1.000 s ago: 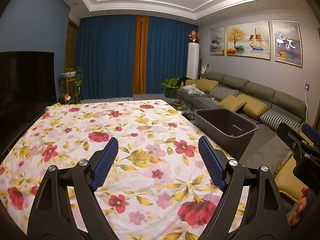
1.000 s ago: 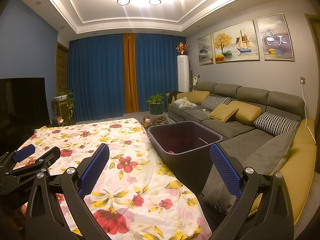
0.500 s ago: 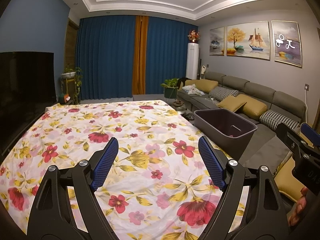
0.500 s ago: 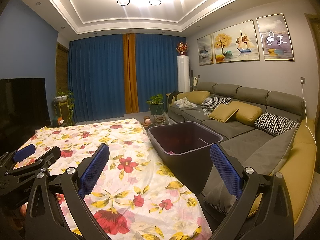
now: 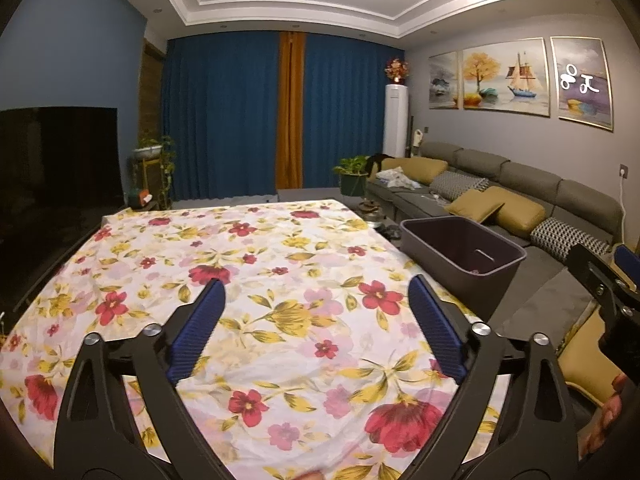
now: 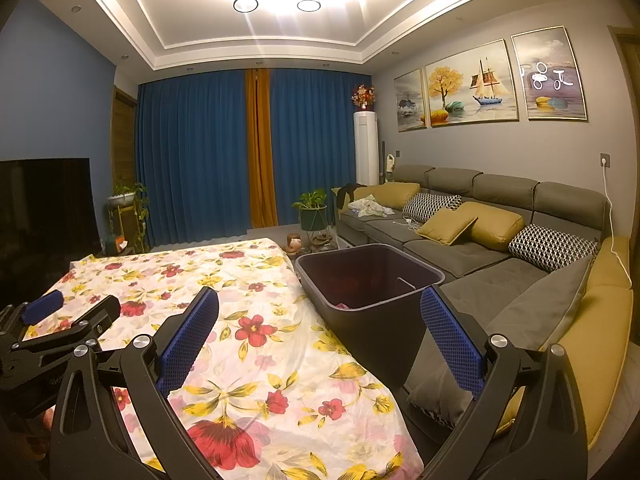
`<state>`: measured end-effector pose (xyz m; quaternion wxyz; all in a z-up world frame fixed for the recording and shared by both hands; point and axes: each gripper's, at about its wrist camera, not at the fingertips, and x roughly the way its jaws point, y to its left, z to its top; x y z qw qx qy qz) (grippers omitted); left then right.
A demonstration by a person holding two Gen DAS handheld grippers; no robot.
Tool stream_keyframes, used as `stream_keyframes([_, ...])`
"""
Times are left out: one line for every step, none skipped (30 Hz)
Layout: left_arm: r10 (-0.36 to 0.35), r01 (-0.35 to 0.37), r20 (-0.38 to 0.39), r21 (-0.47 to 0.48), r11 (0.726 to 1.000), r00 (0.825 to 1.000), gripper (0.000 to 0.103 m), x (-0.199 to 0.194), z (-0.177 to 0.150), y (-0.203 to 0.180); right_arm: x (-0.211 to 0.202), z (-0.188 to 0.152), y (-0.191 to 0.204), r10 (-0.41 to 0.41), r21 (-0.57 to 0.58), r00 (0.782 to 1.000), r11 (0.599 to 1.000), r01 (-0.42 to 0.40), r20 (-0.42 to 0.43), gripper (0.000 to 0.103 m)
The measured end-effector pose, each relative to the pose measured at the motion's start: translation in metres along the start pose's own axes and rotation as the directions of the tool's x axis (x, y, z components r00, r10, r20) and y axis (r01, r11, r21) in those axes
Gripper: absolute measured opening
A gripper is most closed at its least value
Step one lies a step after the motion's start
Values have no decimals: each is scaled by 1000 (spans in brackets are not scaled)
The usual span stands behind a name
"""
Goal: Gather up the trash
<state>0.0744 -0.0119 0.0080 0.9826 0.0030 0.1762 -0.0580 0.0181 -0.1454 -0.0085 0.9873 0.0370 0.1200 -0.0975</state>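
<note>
Two tongs (image 5: 316, 296) (image 6: 320, 304) wide open and empty; bin (image 6: 370, 276) upright, long axis receding beside the floral cloth (image 5: 260, 264).

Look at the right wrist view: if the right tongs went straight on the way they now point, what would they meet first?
Probably the dark bin, which fills the gap between the open right tongs just ahead, beside the floral cloth. Nothing is between the pads. Depth is unclear, so the near wall is my best guess.
</note>
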Motion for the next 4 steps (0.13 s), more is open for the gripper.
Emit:
stream_keyframes([0,0,1,-2,1000,1000,93,-1,0,1,0,0,0,-1,0,1000,1000,1,0,97])
stream_keyframes([-5,5,4,-8,1000,1000,93,-1,0,2,0,0,0,-1,0,1000,1000,1,0,97])
stream_keyframes([-12,12,4,-17,1000,1000,93,-2,1,4,0,0,0,0,0,1000,1000,0,0,97])
stream_keyframes([-16,16,4,-24,1000,1000,93,-2,1,5,0,0,1,0,1,1000,1000,0,0,97])
